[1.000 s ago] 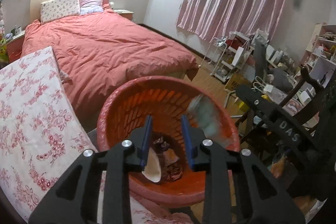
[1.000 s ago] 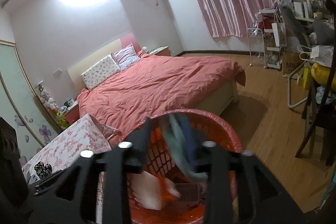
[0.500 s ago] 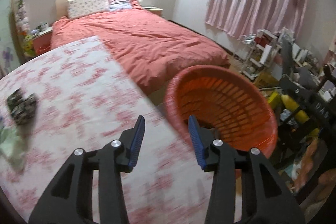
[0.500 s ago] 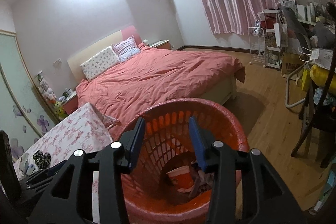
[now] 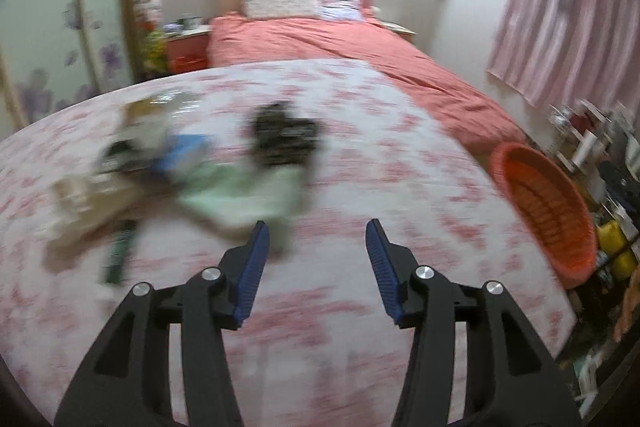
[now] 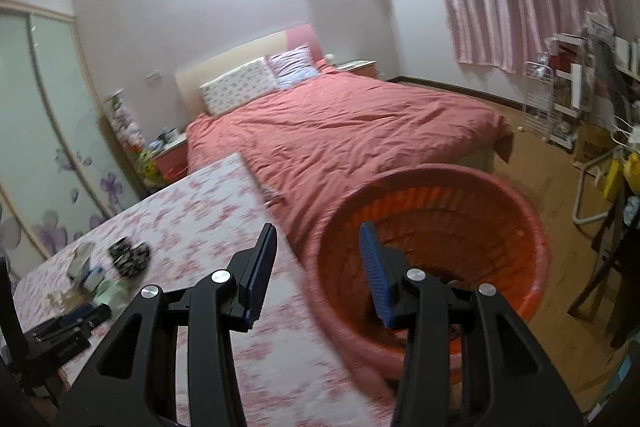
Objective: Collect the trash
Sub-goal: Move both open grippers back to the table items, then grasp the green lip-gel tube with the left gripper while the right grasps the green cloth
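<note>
An orange slatted basket (image 6: 432,251) stands on the floor beside a table with a pink flowered cloth (image 6: 192,211); the left wrist view has it at the right (image 5: 548,207). A blurred heap of trash lies on the cloth: a pale green wrapper (image 5: 244,199), a dark patterned piece (image 5: 280,139), a blue scrap (image 5: 184,151). My left gripper (image 5: 316,239) hovers over the cloth just short of the green wrapper, jaws opening, nothing between them. My right gripper (image 6: 316,247) hangs over the table's edge and the basket's rim, open and empty. The trash shows small at the left (image 6: 116,267).
A bed with a red cover (image 6: 344,131) lies behind the table and basket. Cluttered shelves and a chair (image 6: 592,115) fill the right side on the wood floor. A black device (image 6: 60,331) sits on the near left of the table.
Both grippers let trash drop into the basket. The left one then swung left over the table to the trash heap and spread its jaws. The right one shifted left and opened a little.
</note>
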`<act>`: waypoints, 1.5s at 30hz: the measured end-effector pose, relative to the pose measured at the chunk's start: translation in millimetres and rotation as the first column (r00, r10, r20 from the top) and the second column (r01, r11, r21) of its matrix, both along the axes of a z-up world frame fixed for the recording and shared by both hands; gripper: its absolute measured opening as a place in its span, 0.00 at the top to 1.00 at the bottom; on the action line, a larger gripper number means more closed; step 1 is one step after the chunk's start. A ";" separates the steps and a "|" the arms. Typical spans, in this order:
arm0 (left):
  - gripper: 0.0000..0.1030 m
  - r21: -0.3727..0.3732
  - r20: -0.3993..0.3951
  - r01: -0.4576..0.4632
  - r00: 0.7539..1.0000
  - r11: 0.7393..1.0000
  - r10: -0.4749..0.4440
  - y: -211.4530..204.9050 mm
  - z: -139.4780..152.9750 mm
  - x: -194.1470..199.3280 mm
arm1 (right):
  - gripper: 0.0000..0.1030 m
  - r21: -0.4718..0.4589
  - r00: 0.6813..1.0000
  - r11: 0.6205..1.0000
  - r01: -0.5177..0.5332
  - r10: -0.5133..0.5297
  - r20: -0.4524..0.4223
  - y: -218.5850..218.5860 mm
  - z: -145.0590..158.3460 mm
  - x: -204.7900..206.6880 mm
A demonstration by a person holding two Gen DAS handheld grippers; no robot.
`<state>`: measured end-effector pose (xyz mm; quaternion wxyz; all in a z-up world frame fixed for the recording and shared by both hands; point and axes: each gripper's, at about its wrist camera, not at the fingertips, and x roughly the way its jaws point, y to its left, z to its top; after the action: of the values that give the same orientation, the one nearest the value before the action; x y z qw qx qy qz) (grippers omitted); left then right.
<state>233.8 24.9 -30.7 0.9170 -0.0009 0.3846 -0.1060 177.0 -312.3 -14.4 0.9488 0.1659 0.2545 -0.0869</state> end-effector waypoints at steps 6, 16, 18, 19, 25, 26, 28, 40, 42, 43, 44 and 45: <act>0.51 0.014 -0.023 -0.172 0.985 0.985 0.173 92.2 -7.0 -5.0 | 0.57 -0.013 0.995 0.995 -0.098 0.098 -0.034 45.3 -3.9 7.5; 0.59 -0.002 -0.130 -0.183 0.975 0.983 0.181 128.8 -34.3 10.9 | 0.57 -0.030 0.978 0.982 -0.188 0.184 -0.097 102.2 -13.4 22.5; 0.60 0.022 -0.118 -0.178 0.977 0.984 0.179 124.6 -36.6 13.7 | 0.57 -0.029 0.976 0.980 -0.196 0.192 -0.106 109.8 -15.5 26.1; 0.61 0.028 -0.115 -0.171 0.978 0.985 0.173 122.7 -36.5 16.1 | 0.57 -0.027 0.974 0.979 -0.201 0.197 -0.111 112.9 -16.6 26.8; 0.72 0.048 -0.105 -0.167 0.980 0.985 0.171 114.9 -39.4 19.5 | 0.57 -0.023 0.966 0.973 -0.229 0.224 -0.133 129.9 -21.2 35.4; 0.73 0.056 -0.103 -0.167 0.980 0.984 0.172 113.1 -39.1 18.0 | 0.57 -0.023 0.964 0.972 -0.233 0.228 -0.135 132.3 -21.9 36.7; 0.75 0.064 -0.102 -0.164 0.980 0.984 0.170 110.0 -40.0 16.5 | 0.57 -0.017 0.961 0.970 -0.243 0.238 -0.142 136.6 -23.8 39.4; 0.81 0.018 -0.089 -0.177 0.980 0.984 0.177 124.1 -32.5 10.8 | 0.57 0.046 0.919 0.935 -0.351 0.354 -0.176 180.0 -33.7 69.9; 0.81 0.007 -0.079 -0.181 0.980 0.983 0.181 129.4 -27.2 6.9 | 0.57 0.056 0.911 0.928 -0.369 0.373 -0.177 188.9 -34.8 77.9; 0.81 0.001 -0.071 -0.181 0.981 0.984 0.181 131.8 -23.5 4.4 | 0.57 0.062 0.904 0.922 -0.382 0.387 -0.180 195.1 -35.8 83.5; 0.81 -0.002 -0.063 -0.181 0.982 0.984 0.180 133.5 -19.9 2.1 | 0.57 0.068 0.899 0.917 -0.393 0.398 -0.183 201.3 -37.0 88.7; 0.81 -0.005 -0.056 -0.180 0.982 0.984 0.180 134.8 -16.9 0.5 | 0.57 0.072 0.894 0.913 -0.401 0.408 -0.187 207.7 -38.2 93.6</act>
<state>234.3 159.6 -47.6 0.9118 -0.0434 0.4076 -0.0246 270.5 -104.6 -52.5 0.9133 0.1148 0.3777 0.1002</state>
